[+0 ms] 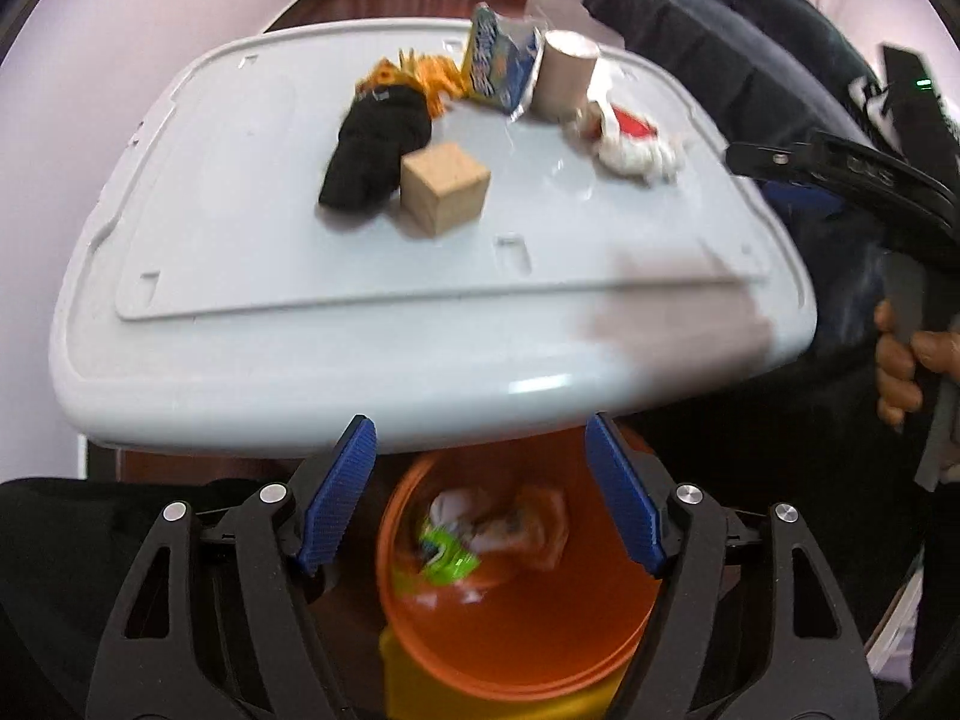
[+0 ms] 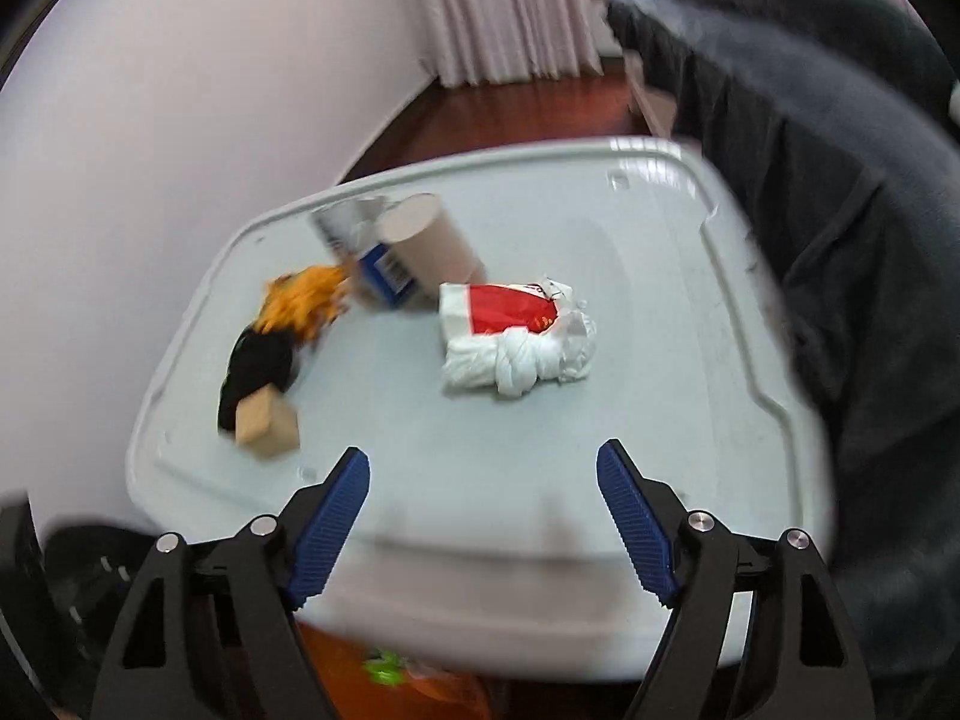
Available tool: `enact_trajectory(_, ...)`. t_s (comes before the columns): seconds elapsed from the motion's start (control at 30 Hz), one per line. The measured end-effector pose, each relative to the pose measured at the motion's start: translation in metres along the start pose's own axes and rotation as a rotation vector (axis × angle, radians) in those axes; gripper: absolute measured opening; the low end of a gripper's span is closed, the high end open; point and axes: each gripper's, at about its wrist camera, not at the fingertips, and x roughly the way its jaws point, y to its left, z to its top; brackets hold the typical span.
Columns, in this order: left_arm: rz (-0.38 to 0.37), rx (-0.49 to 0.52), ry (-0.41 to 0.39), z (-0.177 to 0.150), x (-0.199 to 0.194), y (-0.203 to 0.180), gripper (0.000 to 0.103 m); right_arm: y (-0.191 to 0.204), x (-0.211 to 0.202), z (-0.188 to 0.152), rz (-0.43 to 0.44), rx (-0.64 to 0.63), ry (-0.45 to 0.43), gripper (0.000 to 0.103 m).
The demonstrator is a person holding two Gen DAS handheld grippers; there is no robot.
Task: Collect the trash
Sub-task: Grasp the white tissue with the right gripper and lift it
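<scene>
where table (image 1: pixel 300 360) ends, orange bucket (image 1: pixel 540 648) holds wrappers (image 1: pixel 480 534).

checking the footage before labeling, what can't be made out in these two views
- Trash inside the orange bin, left wrist view: motion blur smears the pieces; only a green wrapper stands out.
- The bin in the right wrist view: mostly hidden under the table.
- Print on the blue snack packet: too blurred to read.

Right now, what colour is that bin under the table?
Orange bin, clearest in the left wrist view.
</scene>
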Motion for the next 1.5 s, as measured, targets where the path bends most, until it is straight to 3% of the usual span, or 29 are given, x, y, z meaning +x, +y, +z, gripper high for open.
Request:
enact_trajectory(0.1, -0.015, -0.018, -0.002, 0.005, 0.005, 0.001, 0.071, -0.022, 0.023, 0.014, 0.084, 0.219, 0.061, 0.071)
enact_trajectory(0.2, -0.014, -0.017, 0.012, 0.006, 0.014, 0.002, 0.071, -0.034, 0.045, 0.024, 0.063, 0.326, 0.090, 0.062)
enact_trajectory(0.47, -0.054, -0.035, 0.018, 0.004, 0.024, 0.011, 0.071, -0.047, 0.076, 0.039, 0.013, 0.557, 0.093, 0.057)
enact_trajectory(0.53, -0.058, -0.030, 0.010, 0.004, 0.023, 0.010, 0.071, -0.042, 0.082, 0.045, -0.038, 0.537, 0.104, 0.041)
enact_trajectory(0.63, -0.085, -0.026, 0.002, 0.004, 0.021, 0.011, 0.071, -0.027, 0.086, 0.051, -0.120, 0.458, 0.113, 0.039)
enact_trajectory(0.8, -0.102, -0.021, -0.007, 0.002, 0.021, 0.010, 0.071, 0.012, 0.097, 0.057, -0.277, 0.207, 0.139, 0.041)
enact_trajectory(0.9, -0.104, -0.025, -0.017, 0.002, 0.020, 0.009, 0.071, 0.027, 0.095, 0.046, -0.298, 0.070, 0.146, 0.037)
enact_trajectory(1.03, -0.127, -0.053, -0.020, 0.004, 0.019, 0.015, 0.071, 0.026, 0.074, 0.027, -0.200, 0.039, 0.134, 0.036)
enact_trajectory(1.27, -0.147, -0.141, -0.040, 0.029, 0.026, 0.011, 0.071, 0.009, 0.003, -0.002, -0.037, 0.023, -0.010, 0.036)
enact_trajectory(1.5, -0.019, -0.214, -0.090, 0.069, 0.055, -0.005, 0.071, -0.024, -0.023, -0.033, 0.022, 0.057, -0.062, 0.037)
